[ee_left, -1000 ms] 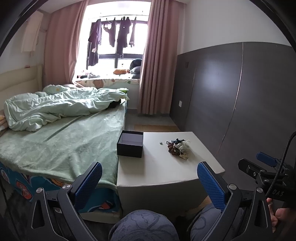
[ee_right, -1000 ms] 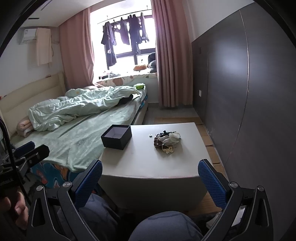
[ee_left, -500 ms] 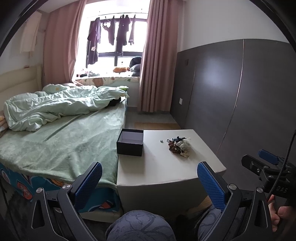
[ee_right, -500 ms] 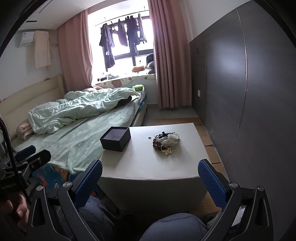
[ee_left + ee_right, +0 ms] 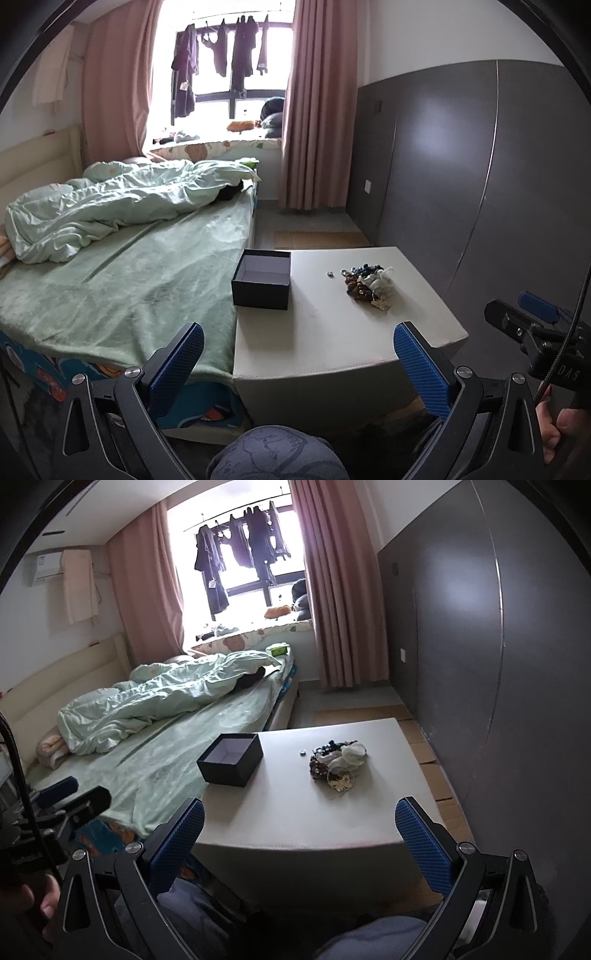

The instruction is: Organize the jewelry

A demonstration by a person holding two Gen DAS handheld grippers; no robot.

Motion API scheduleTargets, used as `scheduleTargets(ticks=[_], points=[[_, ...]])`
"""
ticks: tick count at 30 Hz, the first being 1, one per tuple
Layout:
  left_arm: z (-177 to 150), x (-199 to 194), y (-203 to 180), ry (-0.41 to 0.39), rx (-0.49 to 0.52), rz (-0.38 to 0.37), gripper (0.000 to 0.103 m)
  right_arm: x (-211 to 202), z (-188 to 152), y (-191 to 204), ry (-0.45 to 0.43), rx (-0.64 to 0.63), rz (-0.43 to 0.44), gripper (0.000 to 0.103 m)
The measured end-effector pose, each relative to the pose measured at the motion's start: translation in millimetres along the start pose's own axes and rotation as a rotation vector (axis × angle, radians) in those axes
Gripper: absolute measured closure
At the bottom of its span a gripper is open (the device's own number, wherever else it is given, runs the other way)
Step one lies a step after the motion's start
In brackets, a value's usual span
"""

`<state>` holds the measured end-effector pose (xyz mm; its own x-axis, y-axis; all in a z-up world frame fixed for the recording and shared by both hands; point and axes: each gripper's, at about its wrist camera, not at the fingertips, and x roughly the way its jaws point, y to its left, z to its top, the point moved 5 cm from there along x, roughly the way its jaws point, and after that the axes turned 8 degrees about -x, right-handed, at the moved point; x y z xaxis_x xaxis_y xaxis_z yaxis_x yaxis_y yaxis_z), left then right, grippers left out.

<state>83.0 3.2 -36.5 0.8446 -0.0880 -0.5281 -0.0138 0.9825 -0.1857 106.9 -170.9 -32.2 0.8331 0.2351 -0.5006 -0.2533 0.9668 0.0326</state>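
A pile of jewelry (image 5: 367,283) (image 5: 338,762) lies on the white low table (image 5: 332,343) (image 5: 295,812), with a small ring (image 5: 330,274) (image 5: 302,753) just left of it. An open, empty black box (image 5: 263,277) (image 5: 231,759) stands at the table's left edge. My left gripper (image 5: 297,354) is open and empty, short of the table's near edge. My right gripper (image 5: 299,830) is open and empty, over the near edge of the table. Each gripper shows at the side of the other's view (image 5: 535,325) (image 5: 70,805).
A bed with a green blanket (image 5: 110,280) (image 5: 155,746) adjoins the table's left side. A grey panelled wall (image 5: 480,184) (image 5: 498,664) runs along the right. The person's knees (image 5: 273,454) (image 5: 373,938) sit below the grippers. Window and pink curtains (image 5: 314,129) stand at the far end.
Both grippers have moved slightly forward toward the table; the table, box and jewelry look a little nearer. Both stay open and empty.
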Motion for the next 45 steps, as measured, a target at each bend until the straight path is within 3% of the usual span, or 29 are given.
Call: scheduleTargets(ticks=[8,14,23,25,30,33,35,45], points=[[15.0,34.6,-15.9,0.043,0.025,-0.034,0.000,27.7,18.6,-12.5,0.013,0.000,0.006,0.000],[26.5,70.6,-24.8,0.088,0.029,-0.049,0.006,59.2,25.9,-30.6,0.047,0.025,0.002,0.000],[30.9,131.7,-37.1,0.188,0.032,-0.081,0.021,112.7,29.1,-67.1,0.111,0.069,-0.013,0.000],[30.0,145.5,-41.2,0.219,0.029,-0.091,0.029,124.3,29.8,-79.1,0.133,0.100,0.001,0.000],[31.2,174.1,-47.6,0.267,0.014,-0.105,0.035,160.4,34.8,-103.5,0.176,0.163,0.059,0.000],[34.0,191.1,-49.0,0.294,0.001,-0.115,0.042,181.6,40.2,-109.1,0.208,0.197,0.105,0.005],[36.6,202.8,-50.7,0.314,-0.009,-0.128,0.045,194.3,44.1,-114.2,0.234,0.214,0.127,0.014],[38.9,263.2,-74.1,0.407,-0.045,-0.197,0.048,244.9,53.2,-156.0,0.316,0.340,0.158,0.037]])
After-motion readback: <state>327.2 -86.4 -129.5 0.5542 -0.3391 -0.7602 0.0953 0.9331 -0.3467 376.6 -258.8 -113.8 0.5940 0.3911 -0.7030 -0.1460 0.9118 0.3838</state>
